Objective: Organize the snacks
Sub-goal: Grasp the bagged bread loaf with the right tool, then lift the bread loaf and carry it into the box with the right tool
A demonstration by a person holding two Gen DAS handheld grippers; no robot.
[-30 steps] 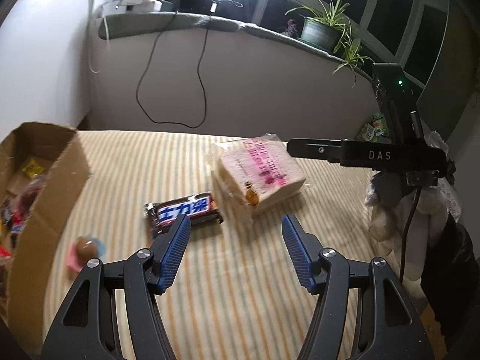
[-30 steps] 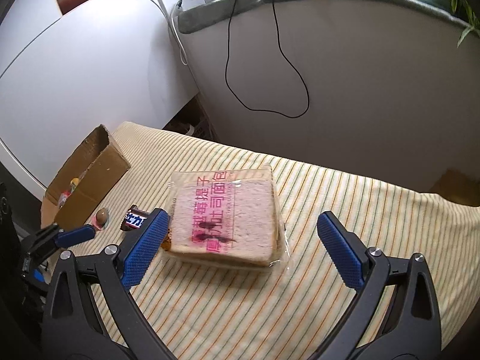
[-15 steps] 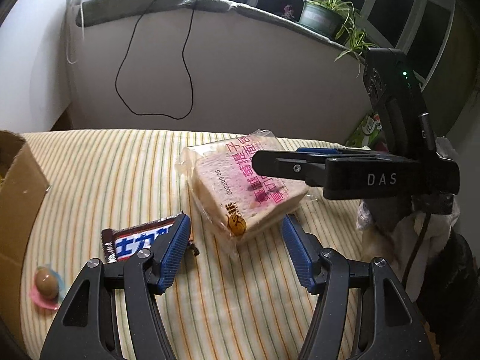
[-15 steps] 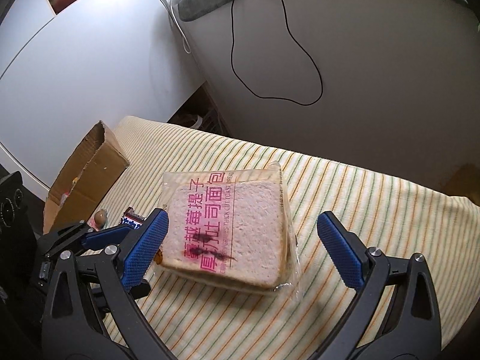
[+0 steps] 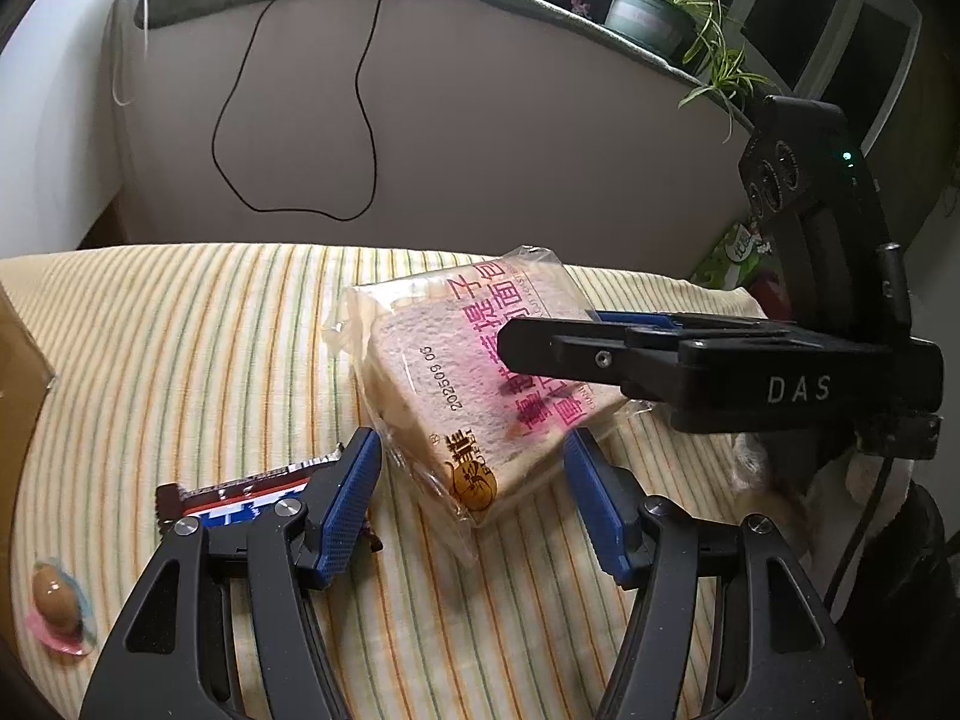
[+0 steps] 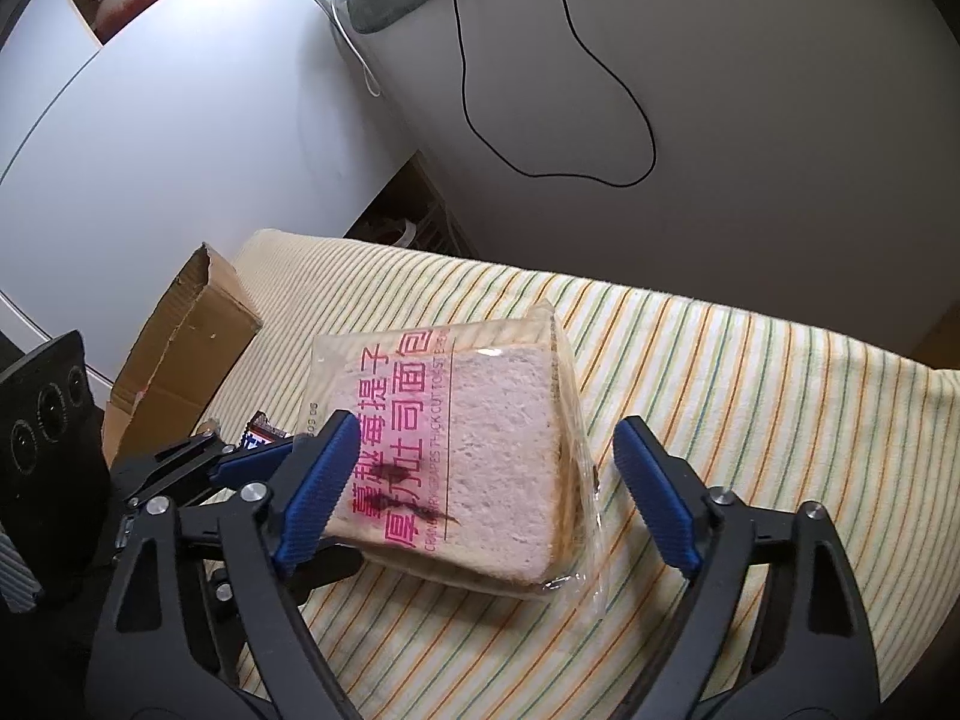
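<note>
- Your left gripper (image 5: 471, 498) sits nearest in the left wrist view, its jaws released, with the near corner of the bread packet (image 5: 480, 384) just ahead of the gap; neither pad touches the wrapper.
- Your right gripper (image 6: 486, 480) straddles the same bread packet (image 6: 456, 450); its jaws have just been closing, the packet lies between them, and a gap shows beside the right pad, so nothing is grasped. Whether the left pad touches the wrapper you cannot tell.
- The chocolate bar (image 5: 240, 489) lies flat just beside and partly under your left gripper's left finger; a small round sweet (image 5: 57, 606) in a pink wrapper lies farther left, near the frame edge.
- The bread packet rests flat on the striped bedcover (image 6: 750, 372), its pink lettering facing up.
- The cardboard box (image 6: 186, 336) stands open at the left edge of the bed, well apart from the bread.
- A black cable (image 6: 540, 90) hangs down the pale wall behind; a potted plant (image 5: 654, 18) stands on the ledge above.
</note>
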